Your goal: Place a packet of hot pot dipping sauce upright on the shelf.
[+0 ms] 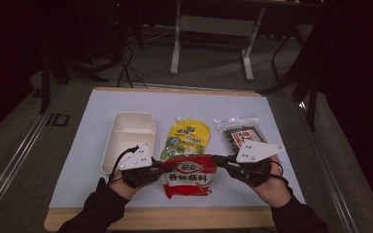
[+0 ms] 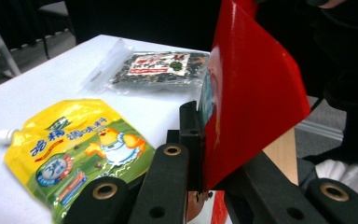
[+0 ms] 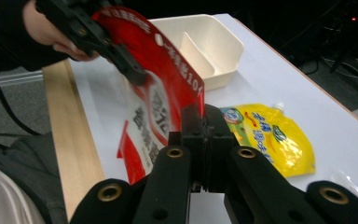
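Observation:
A red snack packet [image 1: 189, 177] with white lettering is held up over the front of the white mat, one gripper at each top corner. My left gripper [image 1: 158, 167] is shut on its left edge; in the left gripper view the jaws [image 2: 198, 121] pinch the red packet [image 2: 251, 93]. My right gripper [image 1: 223, 162] is shut on its right edge. In the right gripper view the closed gripper [image 3: 203, 116] clamps the packet's corner [image 3: 163, 88], and the other gripper [image 3: 135, 74] grips the far side.
A cream divided box [image 1: 128, 138] stands at the mat's left. A yellow spouted pouch [image 1: 187, 138] lies in the middle, and a clear packet of dark contents [image 1: 240, 133] at the right. The table's wooden edge [image 1: 175, 218] runs along the front.

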The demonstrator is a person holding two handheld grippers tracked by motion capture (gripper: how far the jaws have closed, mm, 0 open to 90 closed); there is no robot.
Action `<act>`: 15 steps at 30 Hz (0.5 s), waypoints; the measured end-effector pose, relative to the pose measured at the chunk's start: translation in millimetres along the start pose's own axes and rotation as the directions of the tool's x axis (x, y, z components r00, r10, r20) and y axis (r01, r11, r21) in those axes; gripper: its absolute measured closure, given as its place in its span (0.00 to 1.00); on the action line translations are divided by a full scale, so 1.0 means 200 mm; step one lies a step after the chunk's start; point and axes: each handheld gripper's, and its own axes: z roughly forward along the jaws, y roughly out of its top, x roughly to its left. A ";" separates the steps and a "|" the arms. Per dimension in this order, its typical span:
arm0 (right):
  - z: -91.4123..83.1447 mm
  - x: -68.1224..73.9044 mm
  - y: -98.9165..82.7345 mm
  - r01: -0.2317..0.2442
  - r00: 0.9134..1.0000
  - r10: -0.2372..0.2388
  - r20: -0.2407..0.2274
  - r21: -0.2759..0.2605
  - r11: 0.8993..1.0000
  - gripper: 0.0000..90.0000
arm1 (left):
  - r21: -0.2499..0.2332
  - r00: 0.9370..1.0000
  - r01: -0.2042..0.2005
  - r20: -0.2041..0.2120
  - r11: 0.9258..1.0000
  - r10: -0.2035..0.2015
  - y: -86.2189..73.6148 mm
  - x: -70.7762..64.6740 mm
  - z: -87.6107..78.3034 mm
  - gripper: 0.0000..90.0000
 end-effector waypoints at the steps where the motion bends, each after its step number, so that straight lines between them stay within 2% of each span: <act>1: 0.00 0.00 -0.01 0.005 1.000 -0.005 0.001 0.000 1.000 0.96 | 0.004 1.000 -0.006 0.008 1.000 0.006 0.01 -0.01 0.00 1.00; 3: -0.01 -0.01 -0.02 0.011 1.000 -0.011 0.003 0.002 1.000 0.90 | 0.009 1.000 -0.014 0.017 1.000 0.014 0.02 -0.02 0.01 1.00; 5: 0.00 -0.01 -0.03 0.007 1.000 -0.007 -0.011 0.024 1.000 0.79 | 0.011 0.999 -0.026 0.023 1.000 0.025 0.02 -0.03 0.01 1.00; 8: 0.02 -0.01 -0.05 -0.003 1.000 0.003 -0.006 0.060 0.998 0.66 | 0.008 0.998 -0.033 0.044 0.999 0.033 0.04 -0.05 0.02 1.00; 10: 0.03 -0.01 -0.05 0.006 1.000 -0.004 -0.026 0.072 0.997 0.58 | 0.005 0.998 -0.043 0.050 0.999 0.043 0.05 -0.06 0.02 1.00; 12: 0.04 -0.02 -0.06 0.008 1.000 -0.006 -0.027 0.072 0.997 0.56 | 0.000 0.997 -0.041 0.058 0.999 0.041 0.05 -0.06 0.02 1.00; 15: 0.05 -0.04 -0.06 0.017 0.999 -0.013 -0.046 0.080 0.997 0.62 | -0.012 0.997 -0.048 0.060 0.999 0.048 0.06 -0.08 0.02 1.00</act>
